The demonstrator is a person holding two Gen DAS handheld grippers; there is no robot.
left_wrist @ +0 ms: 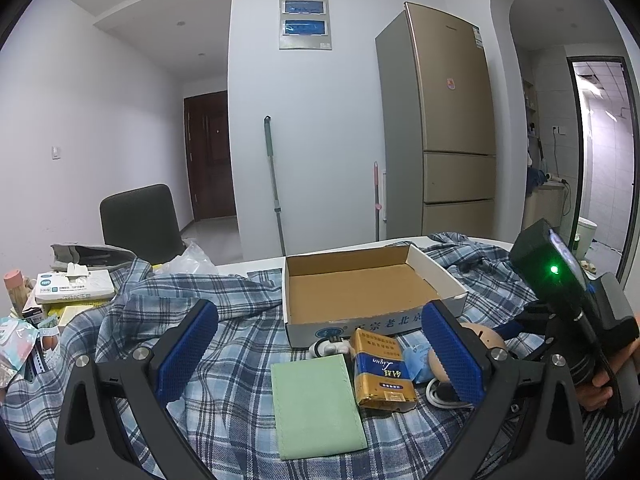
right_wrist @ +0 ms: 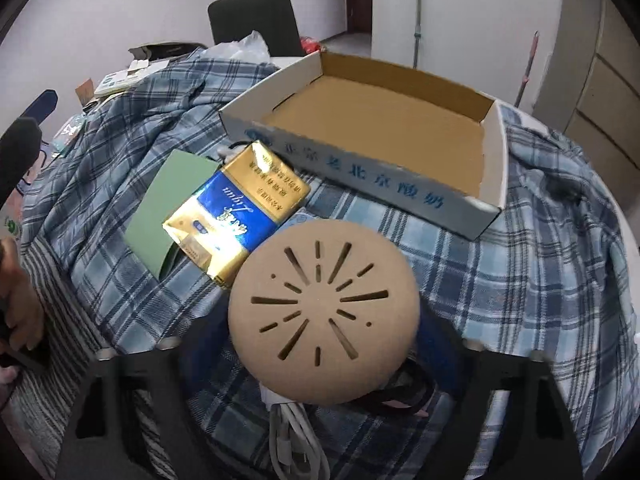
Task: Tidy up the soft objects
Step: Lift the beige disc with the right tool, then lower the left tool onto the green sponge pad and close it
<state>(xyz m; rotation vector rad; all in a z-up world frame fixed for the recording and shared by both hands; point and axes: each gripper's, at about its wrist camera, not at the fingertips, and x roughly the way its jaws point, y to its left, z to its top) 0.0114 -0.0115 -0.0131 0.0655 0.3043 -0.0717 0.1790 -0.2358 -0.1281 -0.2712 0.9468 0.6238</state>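
The tan round soft cushion with dark slits radiating over its top point(right_wrist: 324, 316) is sitting closest to the right wrist camera, low between the fingers of the right tongs point(right_wrist: 320, 336). Those fingers are mostly hidden behind it, so I cannot tell whether the pads are pressing on it or standing off.

The blue and white plaid cloth point(right_wrist: 500, 280) is covering the counter in rumpled folds and carrying everything else. On it, beyond the cushion, the shallow open cardboard box with white outer walls and blue print point(right_wrist: 492, 148) is lying with only its brown floor showing. The flat pale green rectangular cloth point(left_wrist: 316, 404) is lying just beside the gold and blue soft packet point(left_wrist: 380, 372), whose one edge is overlapping it in the right wrist view. The packet's corner is touching the cushion's rim. A coiled white cable point(right_wrist: 292, 436) is lying under the cushion's near edge.

The left tongs point(left_wrist: 320, 360) are standing released, their blue ribbed pads point(left_wrist: 188, 348) well apart with the green cloth and packet lying between them, untouched.
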